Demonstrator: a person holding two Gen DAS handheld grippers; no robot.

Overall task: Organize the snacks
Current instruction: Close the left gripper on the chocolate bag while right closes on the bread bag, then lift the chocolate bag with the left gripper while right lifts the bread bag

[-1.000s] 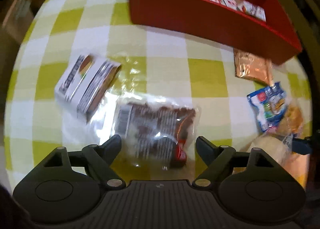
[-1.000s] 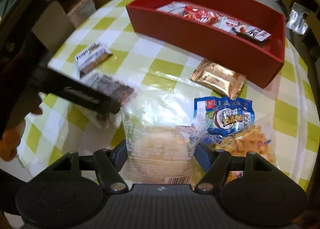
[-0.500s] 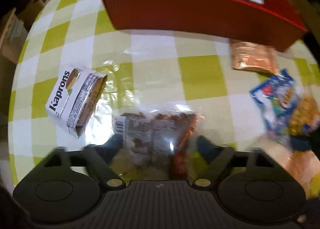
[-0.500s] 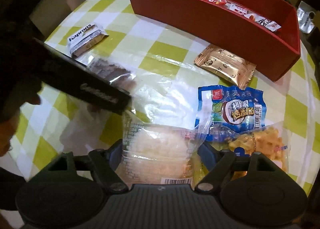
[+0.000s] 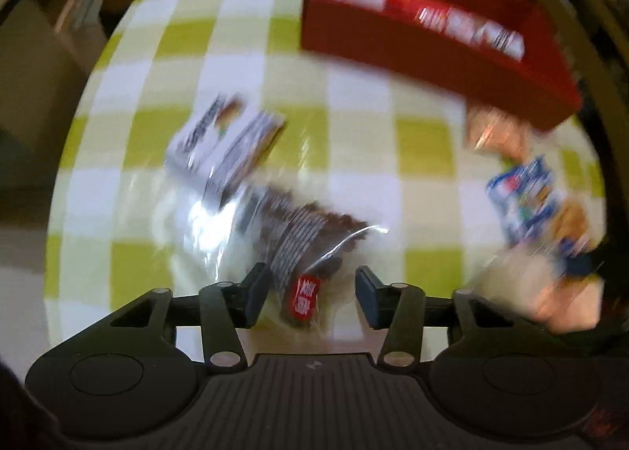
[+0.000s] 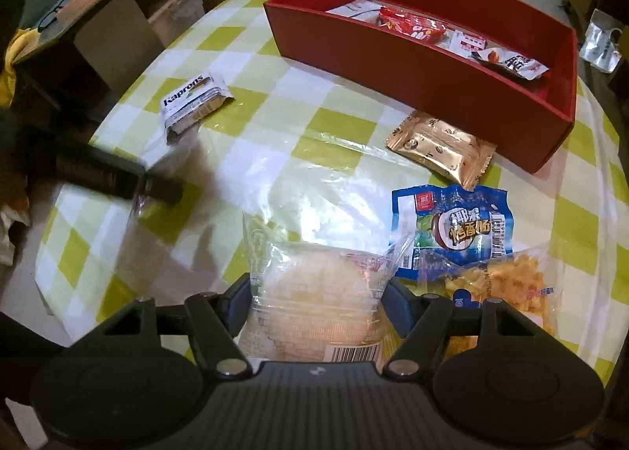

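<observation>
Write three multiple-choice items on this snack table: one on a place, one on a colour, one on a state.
1. Where does the gold packet lie?
A. inside the tray
B. on the tablecloth beside the red tray
C. under the Kaprons packet

2. What colour is the coconut snack bag?
A. blue
B. black
C. pink

3. What sits between the right gripper fingers?
A. nothing
B. the clear bread bag
C. a bottle

Answers: B, it rests on the cloth against the tray's outer wall; A, its wrapper is blue; B, the bag fills the gap between both fingers.
</observation>
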